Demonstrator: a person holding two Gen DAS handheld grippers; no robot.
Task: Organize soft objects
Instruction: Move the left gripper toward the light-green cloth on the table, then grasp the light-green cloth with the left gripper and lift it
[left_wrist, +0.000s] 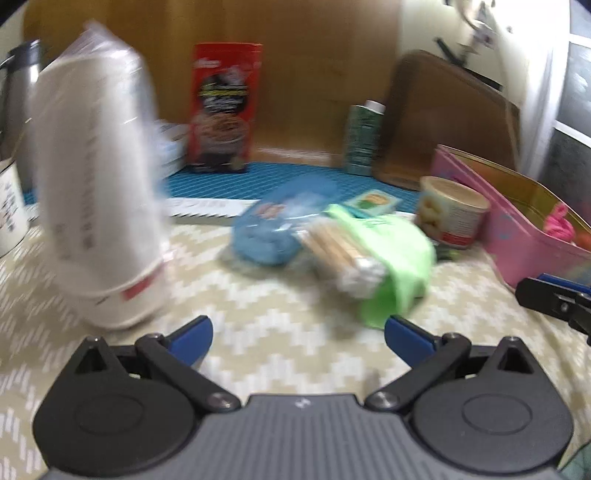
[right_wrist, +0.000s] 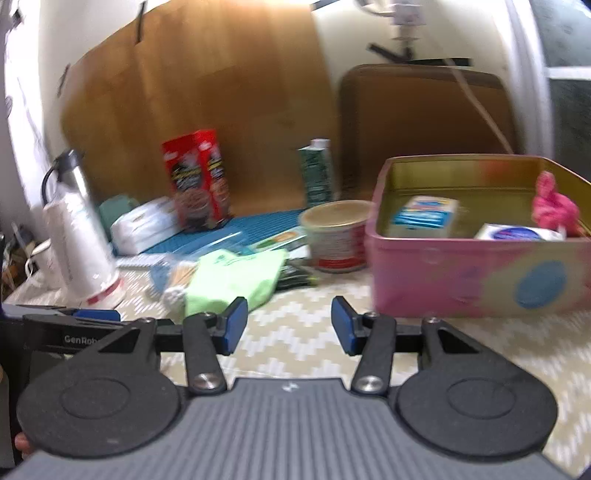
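A light green cloth (left_wrist: 399, 254) (right_wrist: 236, 277) lies crumpled on the patterned tablecloth, with a packet of cotton swabs (left_wrist: 347, 254) (right_wrist: 177, 284) against it and a blue soft pack (left_wrist: 273, 225) behind. My left gripper (left_wrist: 298, 334) hovers open just in front of the green cloth, nothing between its blue pads. My right gripper (right_wrist: 289, 325) is open too, empty, between the cloth and the pink tin (right_wrist: 458, 277) (left_wrist: 517, 236). Inside the tin lie a pink fluffy item (right_wrist: 554, 206) and two small white and blue packs (right_wrist: 424, 216).
A tall white plastic-wrapped roll (left_wrist: 99, 192) (right_wrist: 83, 243) stands at the left. A red box (left_wrist: 223, 107), a green carton (left_wrist: 364, 136), a round can (left_wrist: 452, 216) (right_wrist: 338, 236) and a steel flask (right_wrist: 70, 177) stand behind. A wooden board leans on the wall.
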